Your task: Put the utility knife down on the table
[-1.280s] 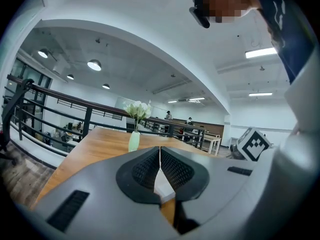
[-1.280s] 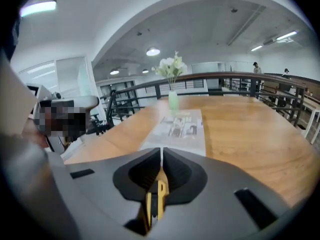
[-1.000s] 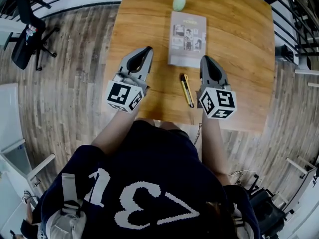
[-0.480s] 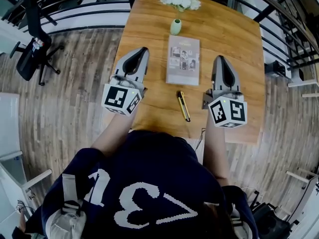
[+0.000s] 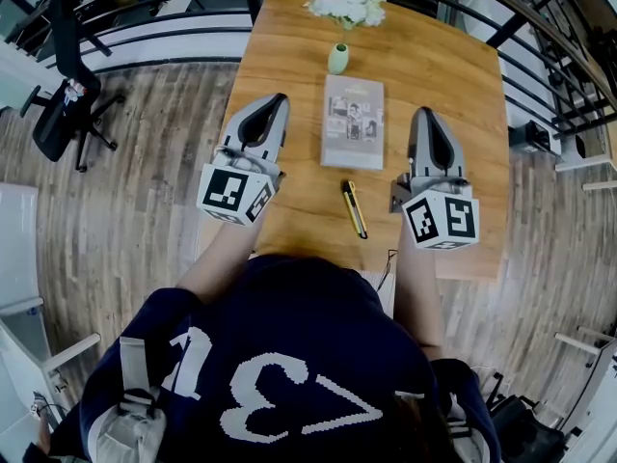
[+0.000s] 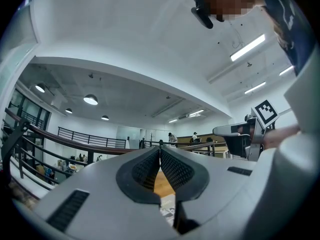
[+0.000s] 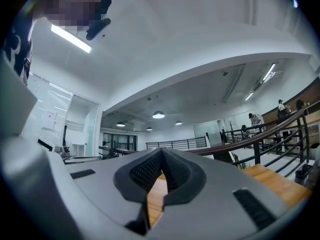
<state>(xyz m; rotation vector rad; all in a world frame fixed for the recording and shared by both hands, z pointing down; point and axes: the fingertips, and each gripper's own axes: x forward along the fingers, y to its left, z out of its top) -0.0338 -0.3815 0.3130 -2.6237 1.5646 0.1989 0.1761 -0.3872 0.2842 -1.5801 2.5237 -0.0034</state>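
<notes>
Your utility knife (image 5: 354, 208) lies flat on the wooden desk (image 5: 453, 85). Nothing holds it, and its whole length rests on the bare wood. It is a slim, straight tool with a yellow body and a dark strip running along it. Its long axis points roughly away from you, slightly skewed: the far end leans a little to your left and the near end a little to your right. It sits in the near part of the desk, close to your edge and a little right of the middle. It is too small to tell whether the blade is out.
</notes>
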